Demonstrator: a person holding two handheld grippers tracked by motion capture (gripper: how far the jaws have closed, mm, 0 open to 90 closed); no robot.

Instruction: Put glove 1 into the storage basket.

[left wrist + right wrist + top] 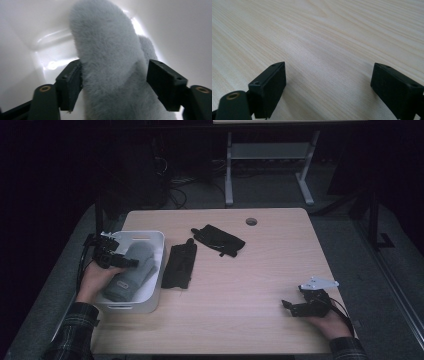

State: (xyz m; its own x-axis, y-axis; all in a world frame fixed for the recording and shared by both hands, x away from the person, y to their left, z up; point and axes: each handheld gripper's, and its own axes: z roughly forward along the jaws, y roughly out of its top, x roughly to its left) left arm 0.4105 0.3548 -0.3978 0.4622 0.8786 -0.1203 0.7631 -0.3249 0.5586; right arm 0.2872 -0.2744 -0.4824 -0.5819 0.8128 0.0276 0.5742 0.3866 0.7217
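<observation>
My table [235,285] is flat, pale wood with fine lines in it. At about nine o'clock on it sits a smooth white plastic bin [156,270] with round corners. Inside lies a grey mitten [131,270], soft, fuzzy and round at the tip. My left gripper [113,77] has its hard black jaws spread on both sides of the mitten; one pad brushes the fluff, the other stands off, so it does not squeeze. Two flat black gloves [180,265] lie near the middle. At four o'clock my right gripper [328,87] is wide open over bare wood.
</observation>
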